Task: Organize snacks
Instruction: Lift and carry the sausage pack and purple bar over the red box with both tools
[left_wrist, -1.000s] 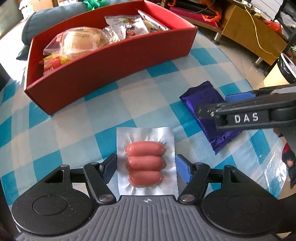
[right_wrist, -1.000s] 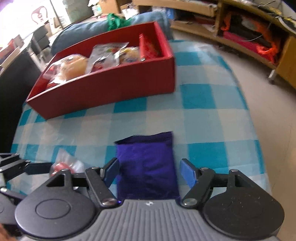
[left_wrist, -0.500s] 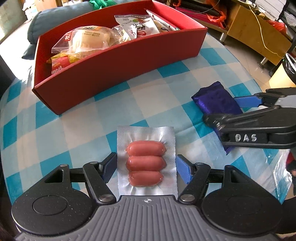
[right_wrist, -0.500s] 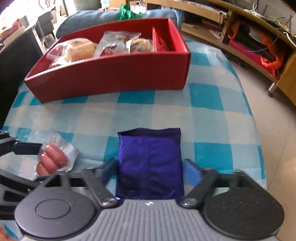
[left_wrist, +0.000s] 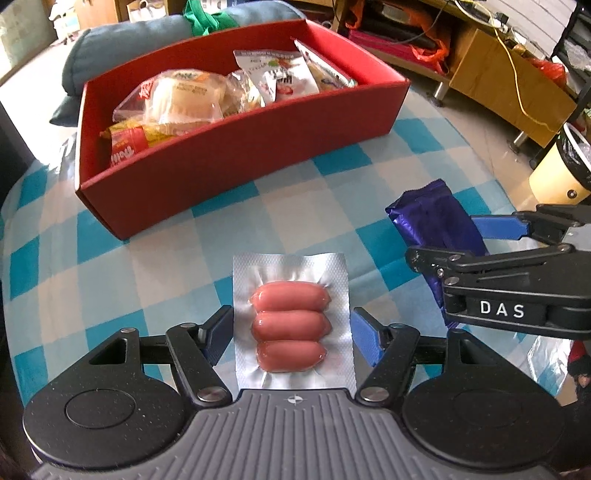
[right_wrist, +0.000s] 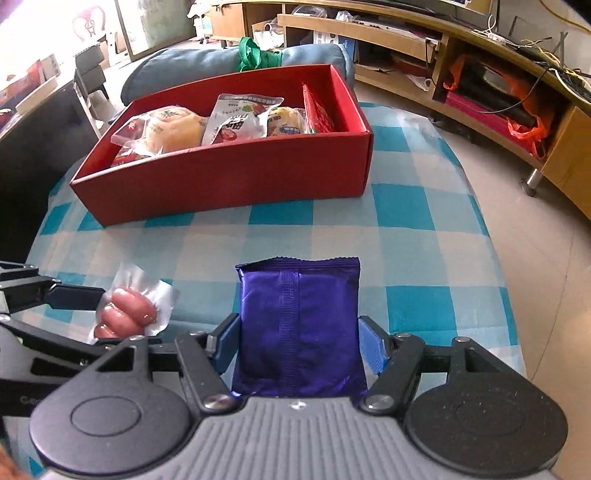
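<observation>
Purple wrapper (right_wrist: 299, 325) clamped in your right claw (right_wrist: 299, 341), just closed; left claw (left_wrist: 291, 334) grips sausage pack (left_wrist: 291, 321), near table's front edge.

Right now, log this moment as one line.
left gripper: shut on sausage pack | right gripper: just closed on purple packet | red box: holds snacks

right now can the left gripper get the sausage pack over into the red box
Probably yes. The left gripper is shut on the sausage pack, only bare checked cloth lies before the red box, and the right gripper with the purple packet sits off to the side.
</observation>
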